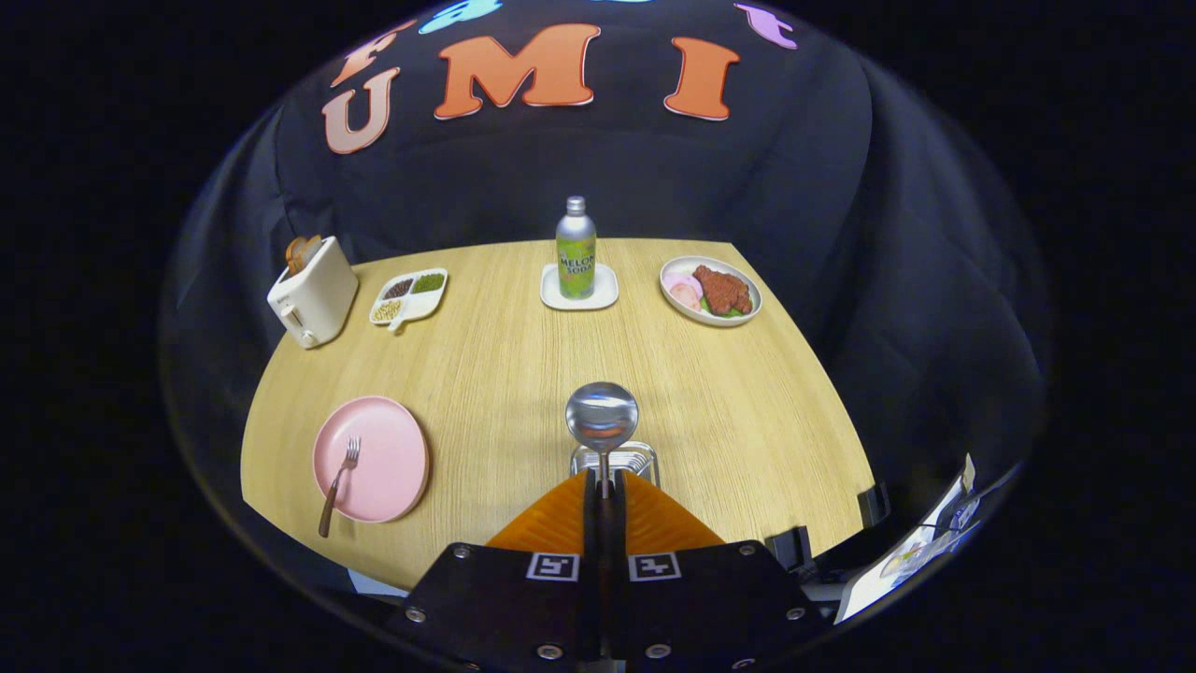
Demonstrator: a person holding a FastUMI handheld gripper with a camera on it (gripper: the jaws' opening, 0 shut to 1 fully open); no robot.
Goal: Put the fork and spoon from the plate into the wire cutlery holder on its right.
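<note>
Gripper (604, 486): clenched on spoon (602, 418) handle; bowl pointing ahead, just above wire cutlery holder (615, 458).
Pink plate (372, 458): holds fork (339, 481), tines pointing away, handle overhanging the near rim.

A fisheye camera riding on the gripper (605, 486) looks forward and down along its fingers (561, 514) from the near edge of the wooden surface (505, 365), set high enough to take in the whole top, from the pink plate (392, 458) nearby to the bottle (576, 248) at the far side.
</note>
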